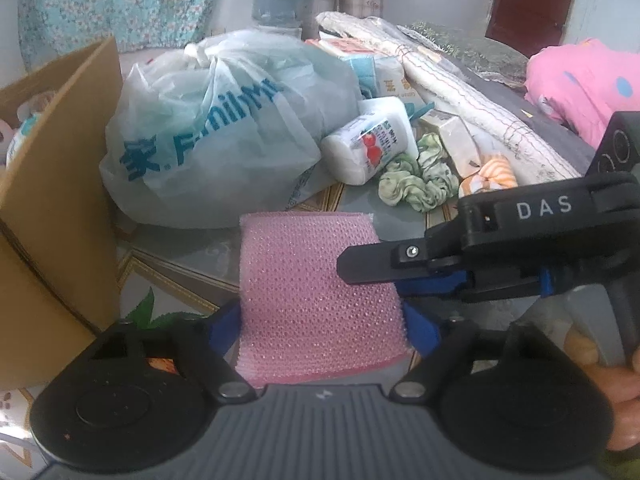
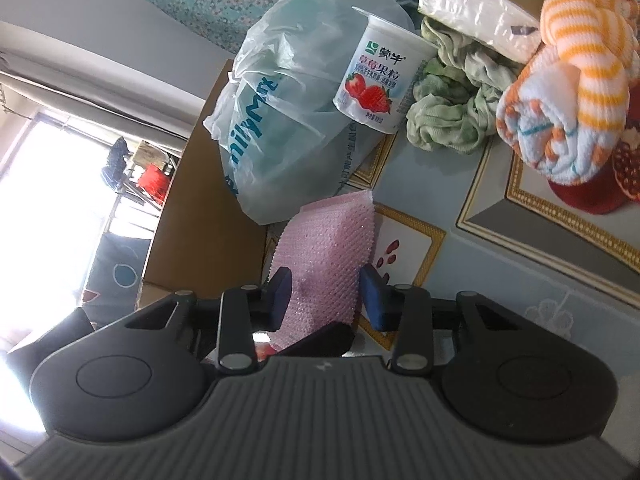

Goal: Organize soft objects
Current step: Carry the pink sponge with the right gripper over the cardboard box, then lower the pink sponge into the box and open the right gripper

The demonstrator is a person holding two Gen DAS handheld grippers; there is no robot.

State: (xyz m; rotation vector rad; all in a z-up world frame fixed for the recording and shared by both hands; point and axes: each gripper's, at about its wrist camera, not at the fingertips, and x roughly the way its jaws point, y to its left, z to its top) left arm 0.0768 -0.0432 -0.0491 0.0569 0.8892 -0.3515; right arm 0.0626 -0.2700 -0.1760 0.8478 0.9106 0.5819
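Observation:
A pink knobbly sponge cloth (image 1: 316, 296) is held above the patterned table. My left gripper (image 1: 320, 328) is shut on its near end, blue pads pressed to both sides. My right gripper (image 2: 326, 296) comes in from the right; its black finger (image 1: 380, 264) lies over the cloth's right edge. In the right wrist view the cloth (image 2: 324, 256) sits between its blue pads with gaps on both sides, so it is open. A green crumpled cloth (image 1: 416, 180) and an orange striped rolled towel (image 1: 488, 176) lie further back.
An open cardboard box (image 1: 60, 184) stands at the left. A tied white plastic bag (image 1: 224, 128) lies behind the cloth. A strawberry yoghurt cup (image 1: 368, 144), tissue packs and a rolled white mat (image 1: 472, 96) crowd the back. A pink blanket (image 1: 588, 80) is at the right.

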